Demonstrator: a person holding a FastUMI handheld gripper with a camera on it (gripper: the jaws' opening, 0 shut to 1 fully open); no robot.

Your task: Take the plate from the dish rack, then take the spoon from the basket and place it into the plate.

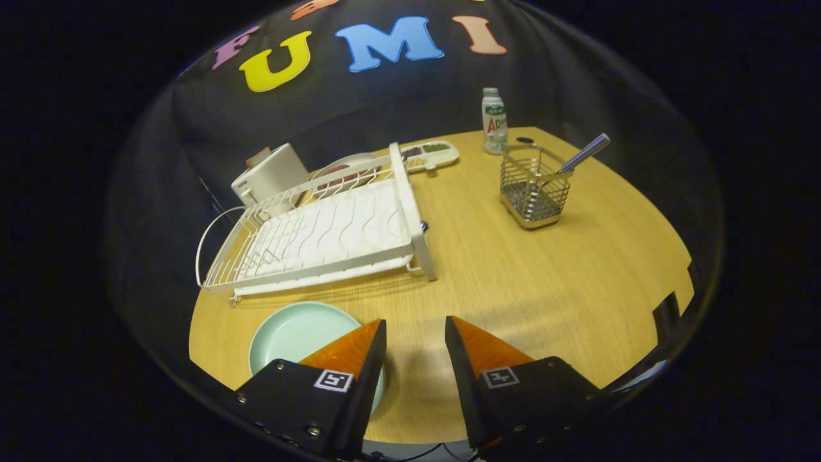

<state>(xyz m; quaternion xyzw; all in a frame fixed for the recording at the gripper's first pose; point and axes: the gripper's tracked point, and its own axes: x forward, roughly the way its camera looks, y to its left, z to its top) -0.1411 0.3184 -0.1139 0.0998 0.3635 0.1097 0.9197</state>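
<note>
Jaws of the gripper [415, 337] stand apart holding nothing, above the table [545, 282] near the plate [292, 333], which lies flat beside the dish rack [321, 231], ready for the spoon [582, 154] propped in the basket [533, 189] beyond it.

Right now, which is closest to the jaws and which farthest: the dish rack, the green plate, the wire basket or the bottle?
From the open gripper, in the gripper view:
1. Green plate, on the table beside one finger, partly under it.
2. Dish rack, just beyond the plate.
3. Wire basket, holding the spoon, farther across the table.
4. Bottle, behind the basket.
</note>
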